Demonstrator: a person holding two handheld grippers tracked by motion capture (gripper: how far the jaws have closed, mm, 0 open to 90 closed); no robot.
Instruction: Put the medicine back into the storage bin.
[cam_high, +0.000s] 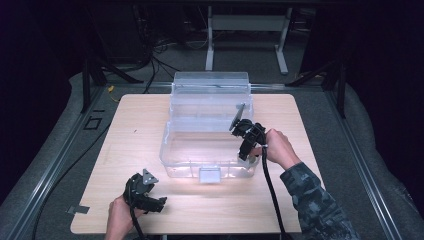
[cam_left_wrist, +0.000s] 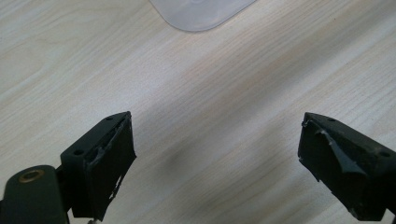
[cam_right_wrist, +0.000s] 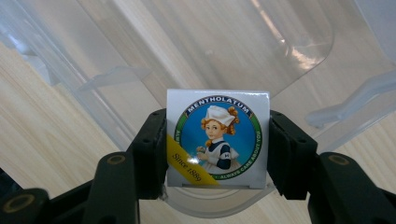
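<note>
A small white Mentholatum box, printed with a blue round picture of a nurse and a yellow stripe, is clamped between both pads of my right gripper. The box hangs over the clear plastic bin. In the high view my right gripper is at the bin's right wall, reaching in over the rim. My left gripper rests low at the table's front left. Its jaws stand wide apart over bare wood with nothing between them.
The bin's clear hinged lid stands open at the back. A latch tab juts from the bin's front wall. The light wooden table has free room left of the bin. The bin's rounded edge lies ahead of my left gripper.
</note>
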